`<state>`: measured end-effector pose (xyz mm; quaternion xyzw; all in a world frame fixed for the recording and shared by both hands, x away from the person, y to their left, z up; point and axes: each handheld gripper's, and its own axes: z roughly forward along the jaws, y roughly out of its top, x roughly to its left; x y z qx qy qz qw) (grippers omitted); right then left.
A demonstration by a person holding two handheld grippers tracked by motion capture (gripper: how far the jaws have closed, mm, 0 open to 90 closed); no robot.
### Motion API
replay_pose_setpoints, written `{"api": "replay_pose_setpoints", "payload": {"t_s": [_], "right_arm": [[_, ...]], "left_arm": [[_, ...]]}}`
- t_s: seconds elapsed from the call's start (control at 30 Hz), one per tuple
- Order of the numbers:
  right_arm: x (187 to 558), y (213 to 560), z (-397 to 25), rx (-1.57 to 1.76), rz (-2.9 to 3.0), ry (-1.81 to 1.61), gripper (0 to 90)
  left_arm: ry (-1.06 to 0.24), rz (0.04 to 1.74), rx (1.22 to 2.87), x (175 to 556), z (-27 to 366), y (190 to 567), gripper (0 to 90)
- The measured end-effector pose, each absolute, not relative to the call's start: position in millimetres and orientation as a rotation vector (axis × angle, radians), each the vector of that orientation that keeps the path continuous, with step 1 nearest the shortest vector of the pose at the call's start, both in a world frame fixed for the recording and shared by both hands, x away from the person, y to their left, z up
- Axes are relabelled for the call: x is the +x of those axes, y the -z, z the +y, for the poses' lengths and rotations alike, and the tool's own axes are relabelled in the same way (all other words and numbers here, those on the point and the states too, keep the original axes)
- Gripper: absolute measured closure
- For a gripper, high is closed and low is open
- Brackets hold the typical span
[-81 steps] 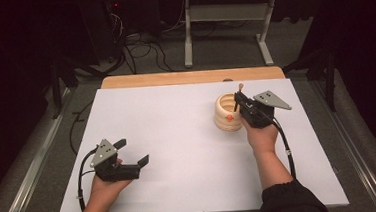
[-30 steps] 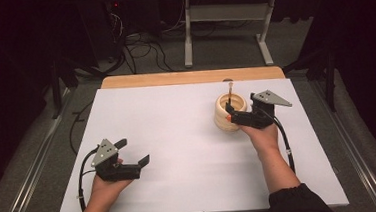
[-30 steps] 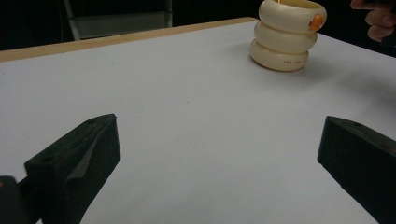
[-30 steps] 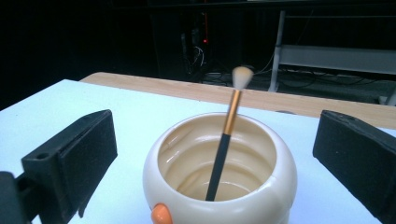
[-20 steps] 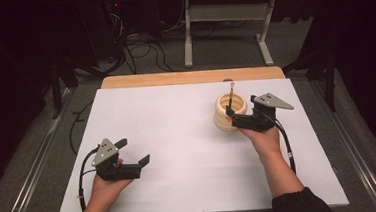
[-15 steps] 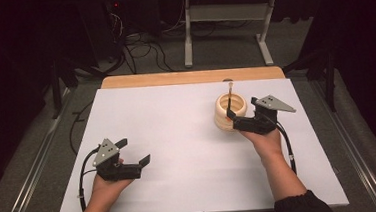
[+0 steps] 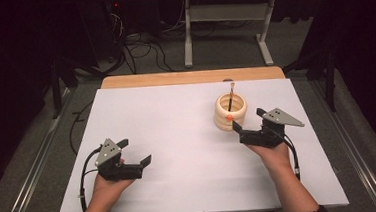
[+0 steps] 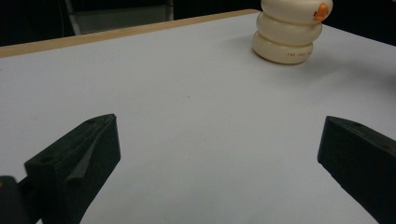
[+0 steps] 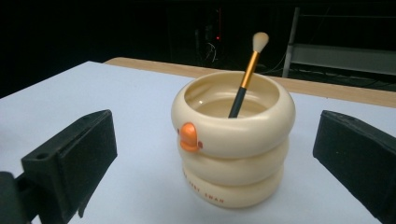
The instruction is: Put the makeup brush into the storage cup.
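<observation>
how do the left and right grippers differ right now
The right gripper sits right beside the cream ringed cup that holds a brush; the left gripper rests far from it, near the table's front edge. The right one faces the cup; the left one faces bare table. Both are open and hold nothing.

Small reddish lettering runs along the bottom ring of the cream ringed cup (image 9: 232, 142), low in the centre of my right gripper view; I can read "SWAN" at its end, the letters before it cut off by the curve. My left gripper view shows the same line at upper right, too small to read.
</observation>
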<state>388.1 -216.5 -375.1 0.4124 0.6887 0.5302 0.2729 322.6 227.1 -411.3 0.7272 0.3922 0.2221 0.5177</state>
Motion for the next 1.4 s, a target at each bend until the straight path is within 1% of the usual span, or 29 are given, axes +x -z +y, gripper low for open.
{"api": "replay_pose_setpoints", "payload": {"t_s": [0.63, 0.8, 1.0, 1.4], "right_arm": [[342.8, 379.4, -248.8, 1.056, 1.821, -1.413, 1.0], [333.3, 385.9, -250.7, 1.051, 1.840, -1.389, 1.0], [319.7, 385.0, -248.9, 1.015, 1.837, -1.402, 1.0], [321.9, 390.8, -254.1, 1.044, 1.838, -1.385, 1.0]], "left_arm": [[-0.530, 0.939, 1.752, 316.7, 222.3, 410.2, 0.0], [-0.522, 0.944, 1.743, 309.7, 223.6, 410.3, 0.0], [-0.527, 0.926, 1.746, 305.5, 222.4, 408.1, 0.0], [-0.527, 0.921, 1.754, 307.4, 219.4, 409.0, 0.0]]}}
